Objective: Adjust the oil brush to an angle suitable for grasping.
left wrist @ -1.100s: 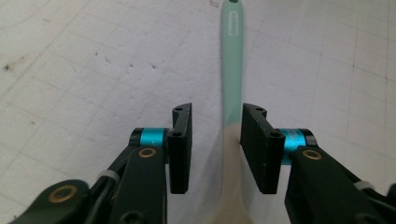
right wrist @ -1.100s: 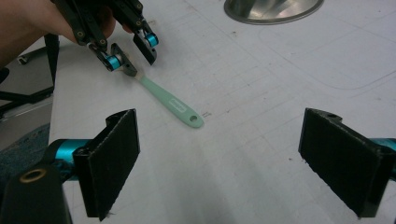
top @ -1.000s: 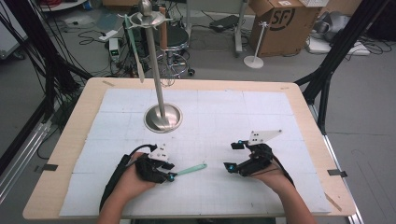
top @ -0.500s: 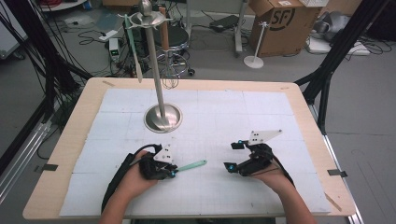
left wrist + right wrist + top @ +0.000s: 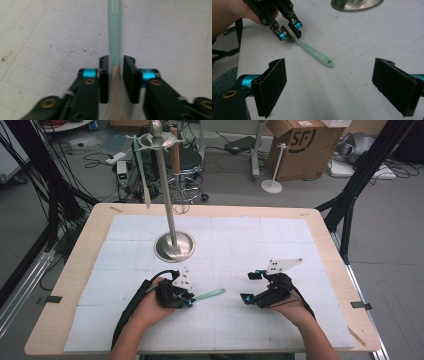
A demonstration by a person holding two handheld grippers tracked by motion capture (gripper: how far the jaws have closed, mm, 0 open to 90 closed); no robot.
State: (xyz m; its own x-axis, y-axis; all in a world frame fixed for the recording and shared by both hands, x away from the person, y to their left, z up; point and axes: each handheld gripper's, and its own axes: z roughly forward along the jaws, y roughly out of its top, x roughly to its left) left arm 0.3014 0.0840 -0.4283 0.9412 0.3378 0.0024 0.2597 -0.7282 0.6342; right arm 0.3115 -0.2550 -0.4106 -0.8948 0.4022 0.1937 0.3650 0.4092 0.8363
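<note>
White matting covers the table (image 5: 300, 235), with open room all round us and its edges well off. Only the steel stand (image 5: 173, 245) rises ahead, so we lift clear of it. Our left gripper (image 5: 189, 301), jaws just reopening slightly, clasps the mint spatula (image 5: 209, 294) lying flat. We hold it squarely. Our right gripper (image 5: 250, 287) waits released.

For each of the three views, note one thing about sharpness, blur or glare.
High view: even light, glare on the round steel stand base. Left gripper view: soft blur on the mint-green plastic utensil handle. Right gripper view: black padded jaws near the lens slightly soft, utensil sharper.
</note>
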